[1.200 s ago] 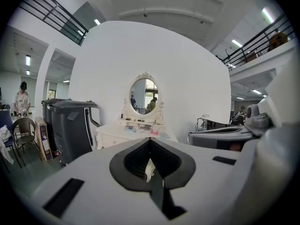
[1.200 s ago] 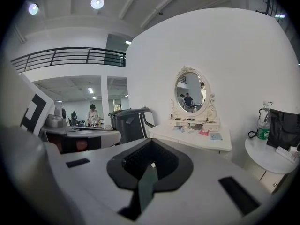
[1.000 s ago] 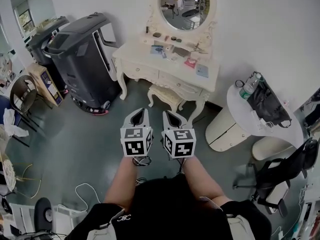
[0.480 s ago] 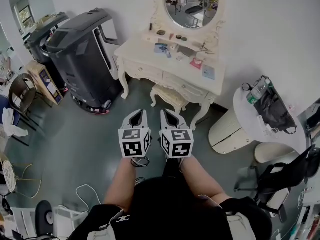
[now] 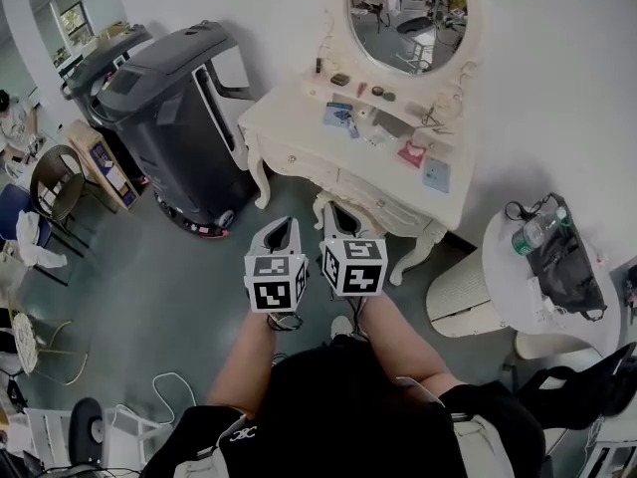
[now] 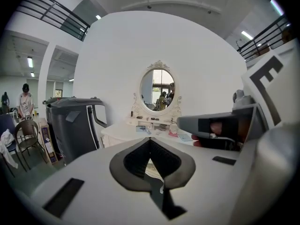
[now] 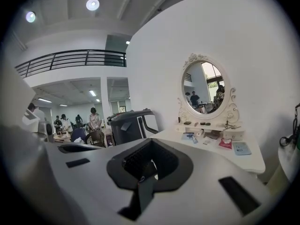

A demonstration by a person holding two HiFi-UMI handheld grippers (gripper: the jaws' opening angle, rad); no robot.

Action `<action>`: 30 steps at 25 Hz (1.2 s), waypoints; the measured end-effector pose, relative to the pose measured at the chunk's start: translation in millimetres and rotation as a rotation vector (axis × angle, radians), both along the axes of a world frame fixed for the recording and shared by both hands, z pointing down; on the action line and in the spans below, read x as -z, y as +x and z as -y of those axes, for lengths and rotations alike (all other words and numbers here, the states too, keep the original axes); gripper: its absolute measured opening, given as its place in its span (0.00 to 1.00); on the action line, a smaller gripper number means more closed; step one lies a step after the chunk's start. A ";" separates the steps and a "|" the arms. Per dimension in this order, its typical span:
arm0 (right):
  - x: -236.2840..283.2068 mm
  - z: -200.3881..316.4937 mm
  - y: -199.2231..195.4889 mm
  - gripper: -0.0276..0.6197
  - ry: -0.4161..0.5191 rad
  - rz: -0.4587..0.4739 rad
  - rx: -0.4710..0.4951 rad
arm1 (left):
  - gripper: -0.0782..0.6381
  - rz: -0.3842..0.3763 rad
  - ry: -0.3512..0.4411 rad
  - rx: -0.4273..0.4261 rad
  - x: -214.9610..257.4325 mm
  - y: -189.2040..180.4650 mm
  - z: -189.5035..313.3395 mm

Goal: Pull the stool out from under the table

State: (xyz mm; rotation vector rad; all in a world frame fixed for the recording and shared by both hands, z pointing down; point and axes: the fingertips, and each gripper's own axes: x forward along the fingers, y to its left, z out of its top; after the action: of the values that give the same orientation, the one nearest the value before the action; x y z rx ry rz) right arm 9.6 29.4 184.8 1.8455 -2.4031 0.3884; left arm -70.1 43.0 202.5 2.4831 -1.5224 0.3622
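Both pairs of jaws are clenched, with nothing in them. In its own view the left gripper (image 5: pixel 281 229) has its jaws pressed together, with only a sliver of light below the tips. The right gripper (image 5: pixel 339 219) looks the same. You hold the two side by side, close but apart, pointing ahead and a little down.

The stool (image 5: pixel 369 227) is just beyond the right jaws, tucked under the surface (image 5: pixel 299 118). From the head view the right gripper covers part of its seat. I cannot tell whether the tips reach it.

The surface is ahead of both jaws. It is cream, with drawers and curved legs. A blue booklet (image 5: pixel 338 116) lies straight ahead on it. A pink item (image 5: pixel 412 154) and a pale card (image 5: pixel 435 175) lie further toward the right jaws' side. Small jars stand on the raised shelf at the back. Above them an oval mirror (image 5: pixel 408 18) hangs against the white wall (image 5: pixel 557 78).

Left of the left jaws a big black machine (image 5: pixel 169 108) stands on the grey floor (image 5: pixel 149 297), near the surface's left end. A chair (image 5: pixel 58 182) is further left. In the left gripper view a person (image 6: pixel 24 102) stands beyond it.

Right of the right jaws is a round white side table (image 5: pixel 498 267) carrying a bottle (image 5: pixel 532 232) and a black bag (image 5: pixel 569 267). A railed balcony (image 7: pixel 75 57) runs high across the far room.
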 end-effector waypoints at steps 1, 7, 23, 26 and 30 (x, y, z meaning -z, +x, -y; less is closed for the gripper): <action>-3.3 10.1 1.9 0.05 -0.012 0.001 0.010 | 0.11 0.002 -0.006 0.013 -1.9 1.0 8.1; -16.5 56.2 15.4 0.05 -0.038 -0.013 0.066 | 0.11 -0.013 -0.054 0.086 -16.2 8.3 52.0; -68.9 144.9 69.7 0.05 -0.138 -0.032 0.096 | 0.11 0.024 -0.193 0.127 -73.2 57.8 132.5; -98.2 148.0 62.2 0.05 -0.214 -0.040 0.093 | 0.11 0.011 -0.264 0.140 -97.2 46.6 130.0; -134.0 157.4 46.7 0.05 -0.287 -0.062 0.069 | 0.11 0.008 -0.318 0.120 -129.9 27.4 141.6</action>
State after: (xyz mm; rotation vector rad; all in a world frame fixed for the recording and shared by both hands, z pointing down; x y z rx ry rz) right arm 56.3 -128.0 318.8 1.6231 -2.2266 0.6234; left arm -42.8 -98.6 332.4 2.1397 -1.4766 0.5468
